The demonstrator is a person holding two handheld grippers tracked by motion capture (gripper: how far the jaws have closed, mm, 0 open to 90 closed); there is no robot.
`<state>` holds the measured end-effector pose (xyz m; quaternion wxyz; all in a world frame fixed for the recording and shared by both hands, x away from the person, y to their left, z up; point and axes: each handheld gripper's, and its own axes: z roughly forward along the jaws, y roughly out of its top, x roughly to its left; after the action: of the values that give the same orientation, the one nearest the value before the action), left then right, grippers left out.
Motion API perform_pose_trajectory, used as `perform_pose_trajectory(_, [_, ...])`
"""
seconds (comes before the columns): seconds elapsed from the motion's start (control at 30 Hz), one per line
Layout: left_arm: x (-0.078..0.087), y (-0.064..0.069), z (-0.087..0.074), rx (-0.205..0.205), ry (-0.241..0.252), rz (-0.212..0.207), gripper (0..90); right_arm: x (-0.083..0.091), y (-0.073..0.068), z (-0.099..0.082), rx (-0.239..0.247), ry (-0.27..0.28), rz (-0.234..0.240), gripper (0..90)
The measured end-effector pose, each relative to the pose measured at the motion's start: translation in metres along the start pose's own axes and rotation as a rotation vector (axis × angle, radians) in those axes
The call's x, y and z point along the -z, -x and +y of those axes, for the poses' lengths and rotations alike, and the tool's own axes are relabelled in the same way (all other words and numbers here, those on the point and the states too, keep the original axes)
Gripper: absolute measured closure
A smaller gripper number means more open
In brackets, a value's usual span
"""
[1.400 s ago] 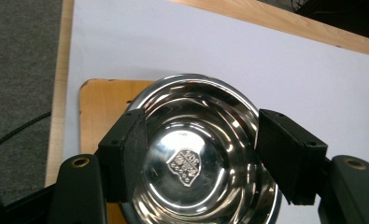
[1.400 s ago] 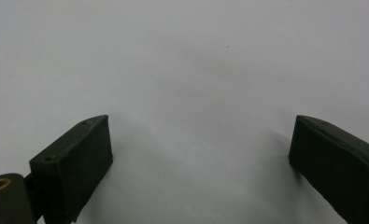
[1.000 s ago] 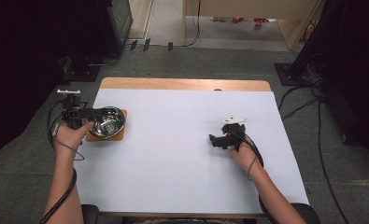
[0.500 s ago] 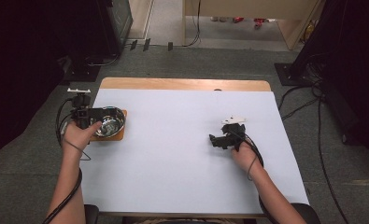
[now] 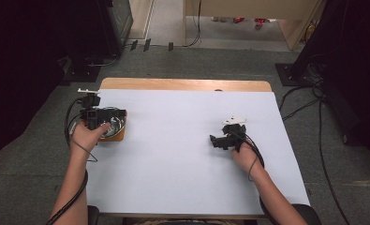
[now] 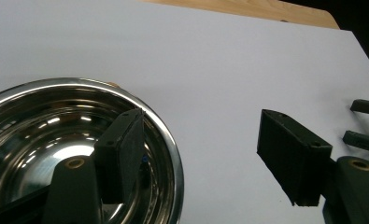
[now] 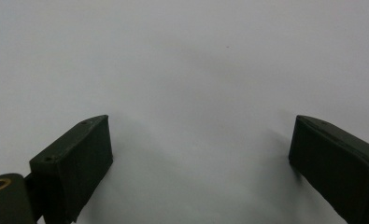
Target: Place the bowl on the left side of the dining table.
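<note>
Resting on a small wooden coaster (image 5: 120,138) at the left edge of the table (image 5: 182,159), the steel bowl (image 5: 113,128) is the object of the work; its polished inside, seen in the left gripper view (image 6: 46,135), looks empty. The left gripper (image 5: 108,114) stands over the bowl with its jaws apart: one pad (image 6: 121,154) hangs inside the rim, the other (image 6: 292,161) hangs outside it above the white tabletop, well clear of the metal. The rim thus lies between the jaws but is not pinched. The approach may be judged complete and the grasp not yet made: closing on the rim, lifting and carrying the bowl all remain. The right gripper (image 5: 215,139) rests on the right half of the table, well apart from the bowl, its jaws wide apart (image 7: 191,154) with nothing but bare white surface between them; it takes no part as yet. A strip of bare wood (image 5: 182,84) shows along the table's far edge.
</note>
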<state>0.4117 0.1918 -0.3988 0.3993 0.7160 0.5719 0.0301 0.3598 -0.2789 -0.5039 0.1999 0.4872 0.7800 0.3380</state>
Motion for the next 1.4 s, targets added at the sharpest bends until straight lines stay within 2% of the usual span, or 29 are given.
perform_pose_trajectory(0.2, [-0.005,0.007,-0.001,-0.016,-0.008,-0.007,32.2,0.0,0.0,0.0,0.0,0.0,0.0,5.8])
perform_pose_trajectory(0.57, [-0.024,0.026,-0.007,-0.065,-0.013,-0.056,31.2,0.0,0.0,0.0,-0.001,-0.001,0.0,5.8])
perform_pose_trajectory(1.07, [-0.043,0.046,-0.015,-0.129,-0.025,-0.093,30.3,0.0,0.0,0.0,0.0,-0.001,0.0,5.8])
perform_pose_trajectory(1.4, [-0.058,0.06,-0.021,-0.163,-0.056,-0.122,29.8,0.0,0.0,0.0,0.0,-0.001,0.0,5.7])
